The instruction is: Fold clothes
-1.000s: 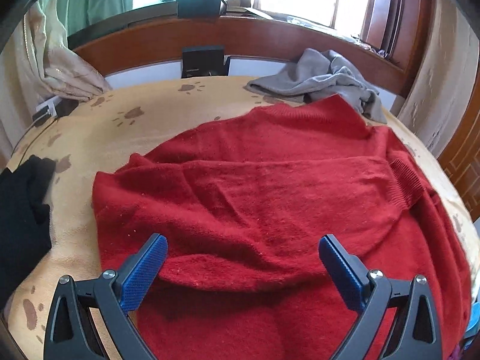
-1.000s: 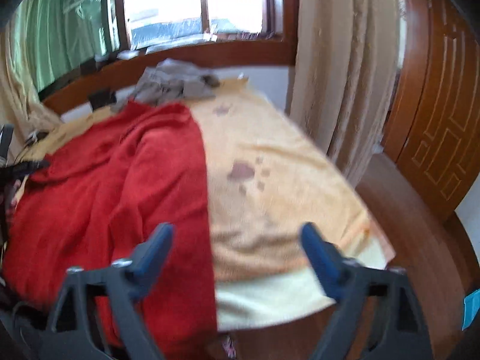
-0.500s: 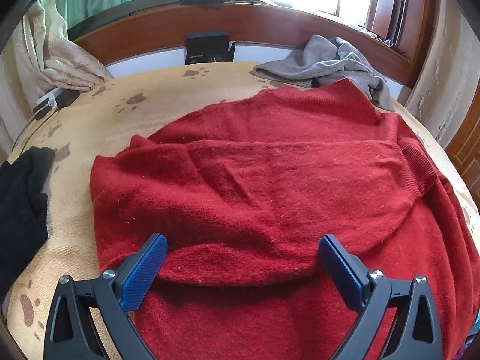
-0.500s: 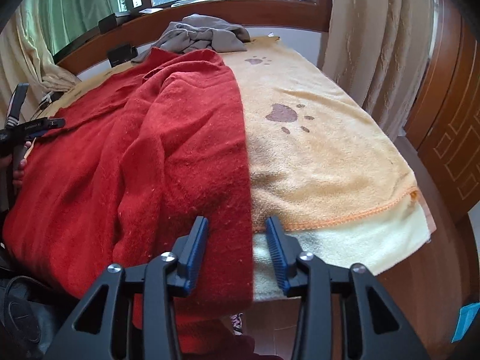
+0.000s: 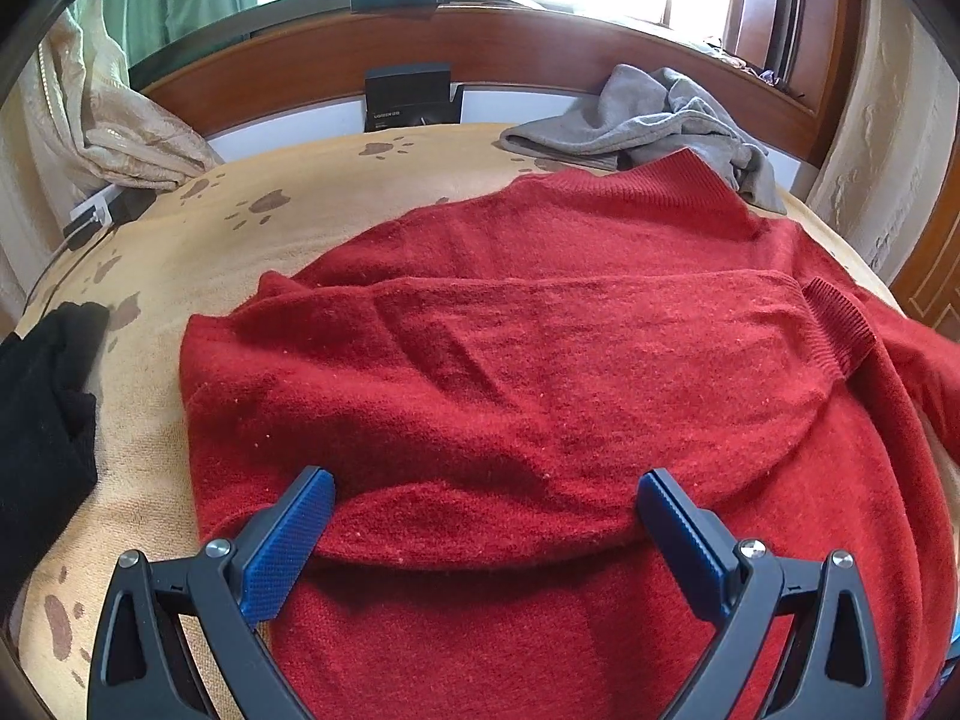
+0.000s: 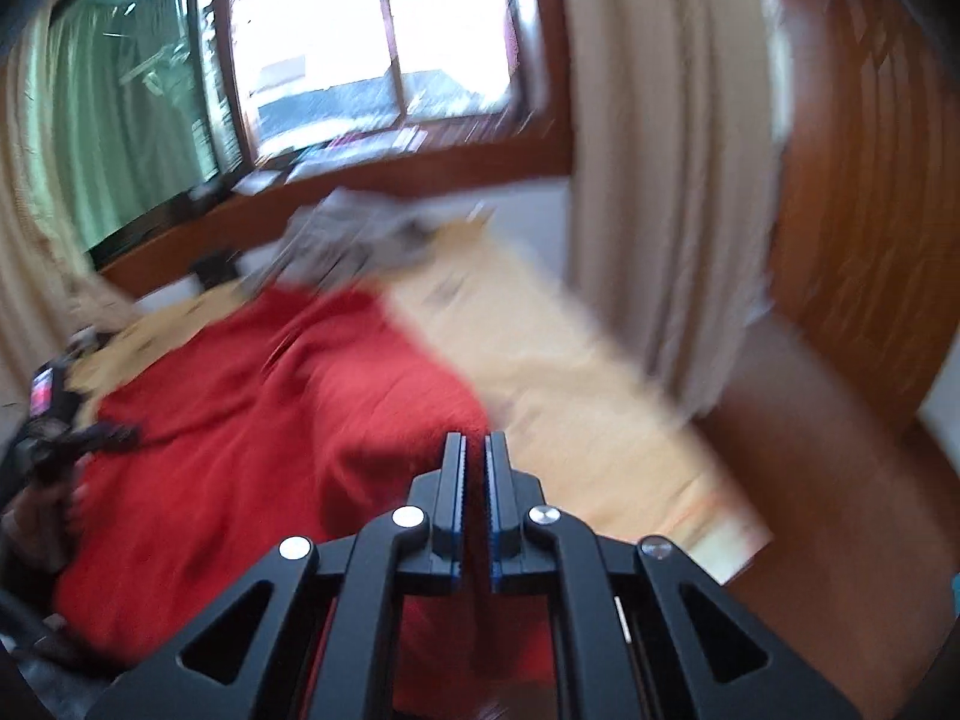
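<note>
A red knitted wool sweater (image 5: 540,372) lies spread over a tan towel blanket printed with brown paw marks (image 5: 198,264) on the bed, its ribbed collar toward the far wooden headboard (image 5: 540,42) and one sleeve folded across the body, with the ribbed cuff ending at the right. The left tool (image 5: 486,531) hovers low over the sweater's near part with its blue-padded fingers (image 5: 288,546) spread wide and nothing between them. The right tool (image 6: 474,504) has its fingers pressed nearly together with only a thin slit between; the right wrist view is heavily motion-blurred, so whether any red fabric is pinched there cannot be told (the sweater's right edge lies just below and behind the fingertips). A crumpled grey garment (image 5: 648,120) sits at the far right of the bed, touching the sweater's collar, and a black garment (image 5: 42,414) lies at the left edge, apart from the sweater. A small black box (image 5: 408,97) leans against the headboard, and a cream curtain (image 6: 654,180) hangs at the right beside a brown wooden door (image 6: 864,180).
</note>
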Demonstrator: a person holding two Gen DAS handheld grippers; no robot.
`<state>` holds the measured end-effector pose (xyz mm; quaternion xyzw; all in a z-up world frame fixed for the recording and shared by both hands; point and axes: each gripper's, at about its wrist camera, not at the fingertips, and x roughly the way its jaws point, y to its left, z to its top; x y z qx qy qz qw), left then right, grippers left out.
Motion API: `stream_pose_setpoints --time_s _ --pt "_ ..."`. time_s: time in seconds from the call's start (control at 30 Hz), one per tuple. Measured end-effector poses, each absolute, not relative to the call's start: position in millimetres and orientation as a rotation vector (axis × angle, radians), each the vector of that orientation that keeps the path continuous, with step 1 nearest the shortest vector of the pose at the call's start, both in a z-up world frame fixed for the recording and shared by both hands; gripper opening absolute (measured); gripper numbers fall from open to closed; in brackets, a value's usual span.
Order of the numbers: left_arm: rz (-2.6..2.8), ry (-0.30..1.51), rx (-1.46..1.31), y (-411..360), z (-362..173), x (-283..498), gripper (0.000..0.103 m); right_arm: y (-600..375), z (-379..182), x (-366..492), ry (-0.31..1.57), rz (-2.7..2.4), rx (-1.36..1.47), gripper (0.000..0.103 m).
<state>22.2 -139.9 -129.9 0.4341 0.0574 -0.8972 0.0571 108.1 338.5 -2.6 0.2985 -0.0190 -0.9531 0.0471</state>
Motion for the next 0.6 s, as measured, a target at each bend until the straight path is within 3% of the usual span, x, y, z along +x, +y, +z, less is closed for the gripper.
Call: stream_pose_setpoints --time_s 0.23,0.4,0.6 --pt "-2.737 0.182 1.309 -138.5 -122.2 23.3 0.103 376.4 35.8 78.9 -0.031 -3.263 0.696 0.007" --pt "-2.757 0.193 1.3 -137.2 -112.8 23.9 0.103 375.0 -1.7 44.4 -0.298 -2.991 0.888 0.014" --pt "-2.806 0.174 1.267 -130.0 -95.5 17.9 0.103 285.9 -46.8 25.9 0.046 -2.776 1.019 0.018"
